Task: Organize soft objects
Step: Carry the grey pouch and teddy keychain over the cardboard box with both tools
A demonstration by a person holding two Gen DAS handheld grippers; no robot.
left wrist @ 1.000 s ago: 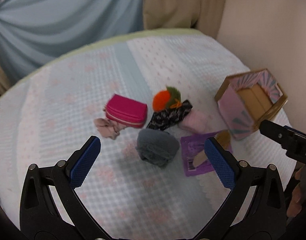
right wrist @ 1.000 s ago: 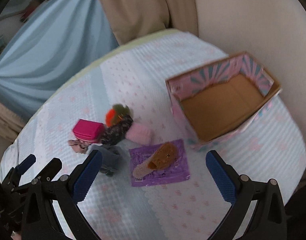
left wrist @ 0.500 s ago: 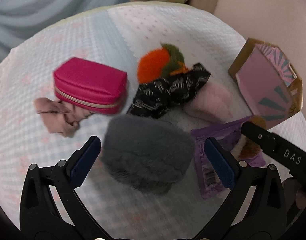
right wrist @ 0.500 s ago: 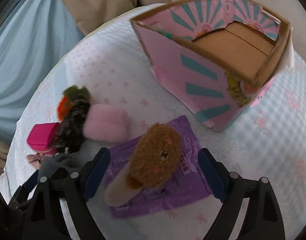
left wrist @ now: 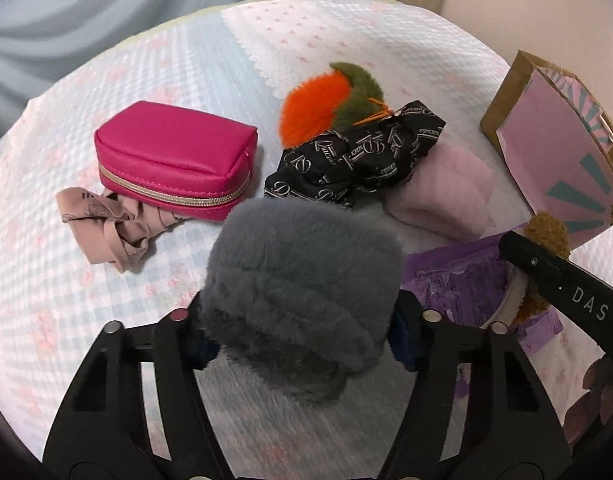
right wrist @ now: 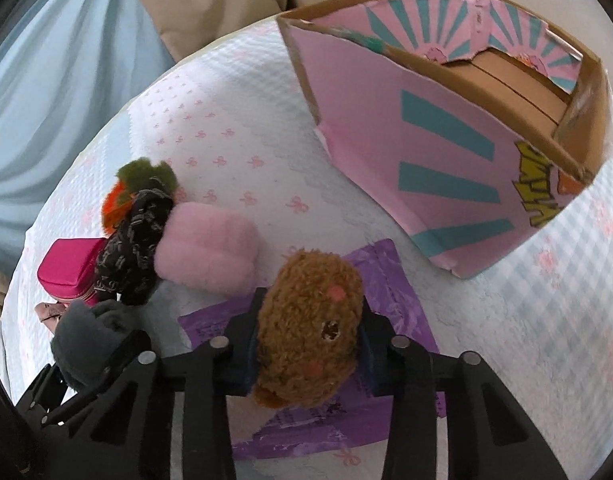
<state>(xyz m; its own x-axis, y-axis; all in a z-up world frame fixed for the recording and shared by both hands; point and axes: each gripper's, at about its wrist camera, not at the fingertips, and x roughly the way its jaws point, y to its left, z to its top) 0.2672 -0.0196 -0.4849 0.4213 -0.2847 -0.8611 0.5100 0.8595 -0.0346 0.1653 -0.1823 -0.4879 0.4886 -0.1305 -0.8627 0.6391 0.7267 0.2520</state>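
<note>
A grey fluffy piece [left wrist: 302, 272] lies on the quilted cover, and my left gripper [left wrist: 302, 344] is closing on it, its blue pads sunk into the fur on both sides. My right gripper [right wrist: 308, 344] is closing on a brown plush slipper [right wrist: 314, 320], which lies on a purple packet [right wrist: 386, 280]; its pads touch both flanks. A pink fluffy piece [right wrist: 210, 248], a black printed scrunchie [left wrist: 354, 156] and an orange and green pom-pom [left wrist: 318, 100] are bunched just beyond. A pink and teal cardboard box [right wrist: 446, 168] stands open to the right.
A magenta zip pouch [left wrist: 170, 156] rests on a beige scrunchie [left wrist: 110, 224] to the left of the pile. The right gripper's black arm [left wrist: 558, 284] crosses the left wrist view's lower right. Blue curtain and beige cloth hang behind the bed.
Both grippers dropped toward the bed and went from wide open to closed: the left around the grey fluffy piece, the right around the brown slipper.
</note>
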